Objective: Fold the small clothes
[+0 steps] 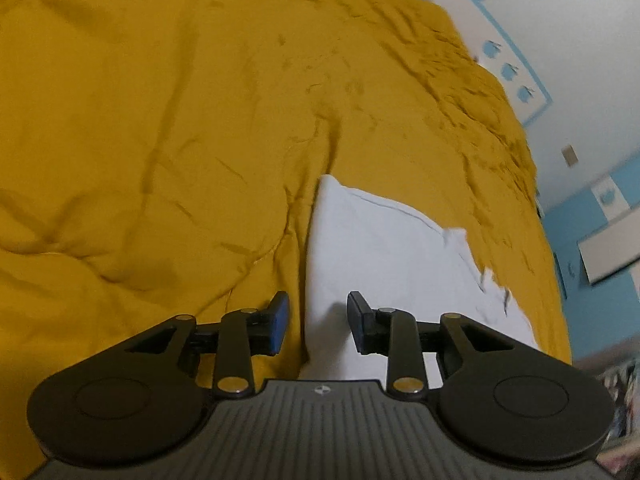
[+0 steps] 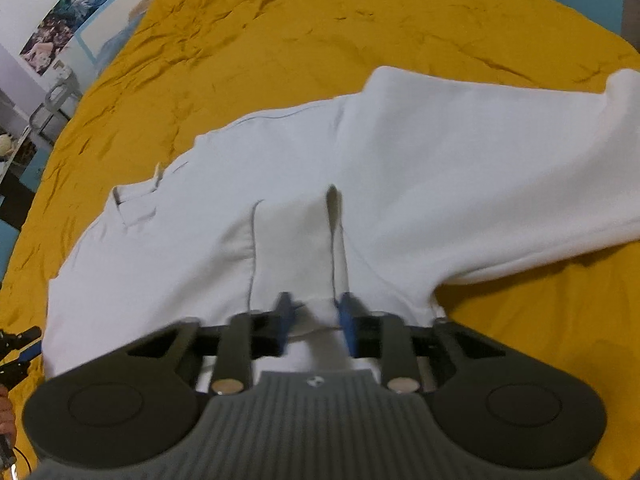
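A white garment (image 2: 360, 184) lies spread on a mustard-yellow bedcover (image 2: 280, 32), one part stretching to the right. In the right wrist view my right gripper (image 2: 316, 320) is open over the garment's near edge, white fabric between its blue pads, not pinched. In the left wrist view my left gripper (image 1: 318, 322) is open, straddling the left edge of the white garment (image 1: 380, 248) where it meets the bedcover (image 1: 160, 120). The left gripper also shows at the left edge of the right wrist view (image 2: 18, 350).
The bed runs to a white and blue wall (image 1: 580, 80) with posters (image 2: 72, 12). A shelf or rack (image 2: 52, 104) stands beyond the bed's far left corner. The bedcover is rumpled with creases around the garment.
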`<state>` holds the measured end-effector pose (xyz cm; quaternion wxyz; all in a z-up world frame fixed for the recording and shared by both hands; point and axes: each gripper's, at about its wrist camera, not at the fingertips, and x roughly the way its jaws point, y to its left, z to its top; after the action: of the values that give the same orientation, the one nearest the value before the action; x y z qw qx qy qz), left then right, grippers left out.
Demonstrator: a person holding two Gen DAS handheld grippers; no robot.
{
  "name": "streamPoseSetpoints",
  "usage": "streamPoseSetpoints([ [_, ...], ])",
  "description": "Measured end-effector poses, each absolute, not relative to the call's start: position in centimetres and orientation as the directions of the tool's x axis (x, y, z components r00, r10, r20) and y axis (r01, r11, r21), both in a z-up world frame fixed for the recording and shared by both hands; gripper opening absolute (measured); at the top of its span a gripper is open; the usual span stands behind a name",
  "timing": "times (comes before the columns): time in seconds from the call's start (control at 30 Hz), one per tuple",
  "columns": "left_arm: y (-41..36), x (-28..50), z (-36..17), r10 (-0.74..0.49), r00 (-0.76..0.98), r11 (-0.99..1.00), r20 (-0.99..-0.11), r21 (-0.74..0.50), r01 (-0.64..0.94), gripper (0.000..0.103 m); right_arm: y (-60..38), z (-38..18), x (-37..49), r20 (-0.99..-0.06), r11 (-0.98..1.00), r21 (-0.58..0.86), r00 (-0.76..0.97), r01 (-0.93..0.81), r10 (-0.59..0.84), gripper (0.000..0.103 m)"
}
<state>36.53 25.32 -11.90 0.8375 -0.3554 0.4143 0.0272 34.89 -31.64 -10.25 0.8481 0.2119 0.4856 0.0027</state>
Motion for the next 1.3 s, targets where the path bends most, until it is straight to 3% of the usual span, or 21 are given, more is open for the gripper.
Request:
streamPoseSetpoints([
  [0.03, 25.4, 37.1, -12.4, -0.255, 0.659, 0.731, -0.708, -0.587, -0.348, 0.035, -31.7, -10.2, 34.7, -0.815, 0.908, 0.369, 0.54, 0.2, 0.212, 0.005],
  [0.13, 25.5, 37.6, -12.6, -0.297, 0.671, 0.714, -0.679, -0.625, -0.315, 0.004, -32.1, -9.0, 33.7, -0.782, 0.902, 0.386, 0.587, 0.194, 0.208, 0.002],
  [0.2, 25.1, 37.4, -11.4, -0.268, 0.705, 0.759, -0.657, -0.595, -0.266, 0.004, -32.2, -8.3, 33.2, -0.763, 0.896, 0.4, 0.612, 0.191, 0.21, 0.002],
  [0.3, 23.5, 37.4, -10.1, -0.188, 0.712, 0.871, -0.676, -0.449, -0.197, 0.004, -32.0, -7.5, 32.6, -0.741, 0.91, 0.383, 0.641, 0.158, 0.201, 0.001],
  [0.43, 20.0, 38.9, -11.5, -0.056, 0.655, 0.976, -0.754, -0.18, -0.124, 0.004, -31.0, -10.5, 33.5, -0.823, 0.948, 0.268, 0.551, 0.169, 0.134, 0.0],
  [0.77, 19.2, 37.2, -8.7, -0.01, 0.676, 0.986, -0.737, -0.119, -0.116, 0.012, -33.2, -8.6, 31.7, -0.817, 0.944, 0.271, 0.563, 0.188, 0.123, 0.002],
  [0.87, 19.2, 36.0, -7.3, -0.029, 0.68, 0.986, -0.733, -0.133, -0.101, 0.022, -36.5, -7.3, 30.1, -0.8, 0.923, 0.313, 0.587, 0.226, 0.127, 0.003],
  [1.03, 18.1, 35.4, -6.7, -0.001, 0.641, 0.981, -0.768, -0.124, -0.148, 0.028, -44.5, -6.1, 28.4, -0.794, 0.881, 0.327, 0.606, 0.342, 0.06, 0.03],
  [1.13, 16.8, 35.2, -7.3, 0.063, 0.608, 0.985, -0.792, -0.048, -0.165, 0.028, -50.5, -6.4, 27.8, -0.802, 0.824, 0.353, 0.597, 0.444, 0.022, 0.035],
  [1.3, 16.4, 34.8, -7.6, 0.065, 0.587, 0.965, -0.807, -0.099, -0.243, 0.03, -61.1, -7.0, 25.3, -0.784, 0.667, 0.412, 0.614, 0.62, -0.086, 0.037],
])
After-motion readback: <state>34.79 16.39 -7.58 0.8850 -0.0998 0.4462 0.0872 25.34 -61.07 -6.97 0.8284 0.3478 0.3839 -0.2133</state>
